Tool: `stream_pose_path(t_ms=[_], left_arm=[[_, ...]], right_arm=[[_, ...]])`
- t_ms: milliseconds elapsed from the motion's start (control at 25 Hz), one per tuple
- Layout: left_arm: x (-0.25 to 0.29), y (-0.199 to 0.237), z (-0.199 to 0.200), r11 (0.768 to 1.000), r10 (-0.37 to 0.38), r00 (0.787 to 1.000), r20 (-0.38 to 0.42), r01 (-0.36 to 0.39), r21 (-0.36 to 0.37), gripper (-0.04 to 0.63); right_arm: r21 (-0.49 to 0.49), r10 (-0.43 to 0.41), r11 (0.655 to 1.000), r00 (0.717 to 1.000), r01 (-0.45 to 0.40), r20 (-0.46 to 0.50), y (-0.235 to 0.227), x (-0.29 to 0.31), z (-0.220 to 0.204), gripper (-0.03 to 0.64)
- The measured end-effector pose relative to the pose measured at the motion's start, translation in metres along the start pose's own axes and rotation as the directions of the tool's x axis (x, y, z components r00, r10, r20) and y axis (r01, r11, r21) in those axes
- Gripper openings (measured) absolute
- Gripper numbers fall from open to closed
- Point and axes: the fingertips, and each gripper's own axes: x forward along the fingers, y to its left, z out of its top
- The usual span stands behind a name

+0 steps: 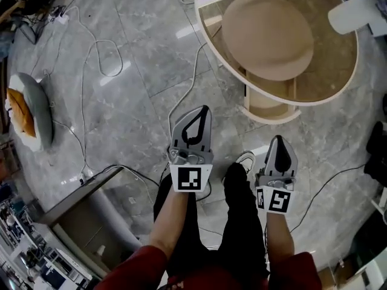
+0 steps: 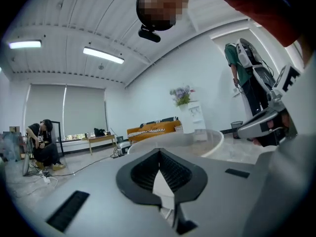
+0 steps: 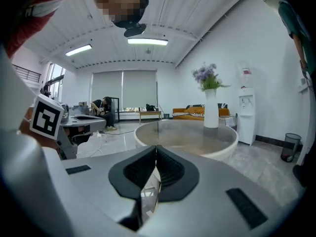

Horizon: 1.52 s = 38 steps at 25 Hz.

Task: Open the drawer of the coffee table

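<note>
The round coffee table (image 1: 208, 38) has a cream rim and a glass top, and stands at the upper right of the head view. A cream drawer (image 1: 266, 104) juts out from under its near edge. My left gripper (image 1: 204, 109) and right gripper (image 1: 278, 139) are held up side by side above the floor, short of the table and touching nothing. Both are shut and empty. In the left gripper view the left gripper (image 2: 159, 154) points level toward the table (image 2: 197, 137). The right gripper (image 3: 156, 149) faces the table (image 3: 187, 132) in its own view.
A white vase of flowers (image 3: 211, 107) stands on the table's far side. Cables (image 1: 100, 59) trail over the marble floor. A grey and orange cushion (image 1: 27, 110) lies at the left, and an open grey case (image 1: 91, 216) at the lower left. A water dispenser (image 3: 245, 115) stands by the far wall.
</note>
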Motion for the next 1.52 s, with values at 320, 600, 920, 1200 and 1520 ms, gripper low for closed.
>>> stream_pose_path(t_ms=[320, 600, 920, 1200, 1520], left_arm=[[-0.030, 0.062, 0.251, 1.000, -0.015, 1.000, 0.020, 0.015, -0.015, 0.014], [-0.064, 0.104, 0.385, 0.985, 0.013, 0.996, -0.088, -0.028, -0.172, 0.014], [-0.083, 0.146, 0.460, 0.993, 0.047, 0.999, 0.006, -0.046, -0.112, 0.014], [-0.082, 0.157, 0.487, 0.996, 0.040, 0.998, 0.058, -0.035, -0.078, 0.014], [-0.082, 0.146, 0.498, 0.998, 0.021, 0.996, 0.090, -0.015, -0.065, 0.014]], right_arm=[[0.023, -0.008, 1.000, 0.998, 0.007, 0.055, 0.006, -0.030, 0.250, 0.022], [-0.005, -0.022, 1.000, 0.983, 0.024, 0.180, 0.006, -0.084, 0.426, 0.023], [-0.043, -0.102, 0.991, 0.939, 0.123, 0.329, -0.003, -0.123, 0.524, 0.023], [-0.012, -0.151, 0.986, 0.913, 0.169, 0.379, -0.005, -0.139, 0.542, 0.023], [0.000, -0.178, 0.981, 0.910, 0.192, 0.375, -0.019, -0.153, 0.539, 0.021]])
